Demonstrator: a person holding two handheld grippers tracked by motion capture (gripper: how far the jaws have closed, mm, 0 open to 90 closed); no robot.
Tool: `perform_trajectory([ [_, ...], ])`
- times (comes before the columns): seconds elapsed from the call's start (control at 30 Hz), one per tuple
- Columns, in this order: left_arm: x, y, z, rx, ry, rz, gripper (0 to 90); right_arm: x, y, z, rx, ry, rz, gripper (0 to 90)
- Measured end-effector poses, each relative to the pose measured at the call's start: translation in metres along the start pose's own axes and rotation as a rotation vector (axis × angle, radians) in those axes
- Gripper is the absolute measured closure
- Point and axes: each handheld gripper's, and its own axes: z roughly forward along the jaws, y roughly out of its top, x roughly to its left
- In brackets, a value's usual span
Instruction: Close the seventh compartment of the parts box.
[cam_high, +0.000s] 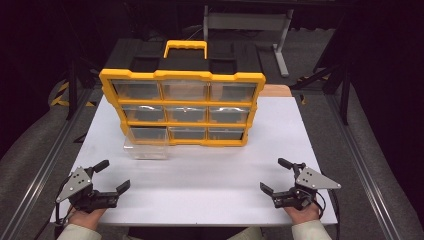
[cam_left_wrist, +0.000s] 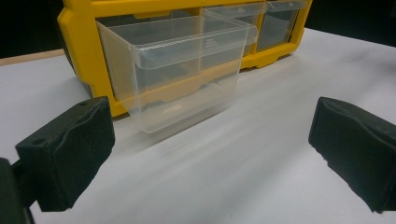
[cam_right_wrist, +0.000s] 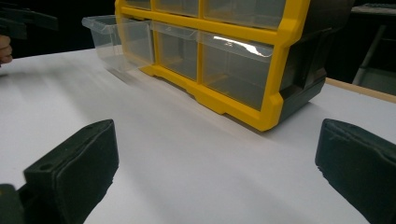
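One white tabletop (cam_high: 200, 175) carries everything here, and on its far half stands a big yellow organizer (cam_high: 182, 107) with nine clear drawers in three rows. The bottom left drawer (cam_high: 145, 145) is pulled out toward the person; it hangs forward from its slot, with its open top up and its front wall facing the near edge, so its sliding axis runs from far to near. It lies ahead of the left hand-held gripper (cam_high: 114, 176) and slightly to its right, well apart from it, and much farther from the right hand-held gripper (cam_high: 279, 175). I judge the left one is better placed to reach it. Both hand-held grippers rest at the near edge with jaws wide apart, and nothing is between them.
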Motion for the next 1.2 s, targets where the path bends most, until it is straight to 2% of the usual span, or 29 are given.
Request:
perform_trajectory([
  [0.3, 0.000, 0.000, 0.000, -0.007, -0.009, -0.005, 0.9, 0.000, -0.001, 0.002, -0.001, 0.011, 0.014, 0.0],
  [0.47, 0.001, 0.001, 0.001, -0.010, -0.012, -0.022, 0.9, -0.001, -0.002, 0.003, 0.001, 0.014, 0.017, 0.0],
  [0.67, 0.002, 0.010, 0.005, -0.025, -0.041, -0.050, 0.4, -0.001, -0.003, 0.005, 0.008, 0.025, 0.027, 0.0],
  [0.87, 0.003, 0.016, 0.011, -0.033, -0.049, -0.058, 0.7, 0.000, -0.003, 0.006, 0.021, 0.025, 0.023, 0.0],
  [1.2, 0.000, 0.029, 0.022, -0.039, -0.072, -0.033, 1.7, 0.000, -0.004, 0.008, 0.026, 0.032, 0.027, 0.0],
])
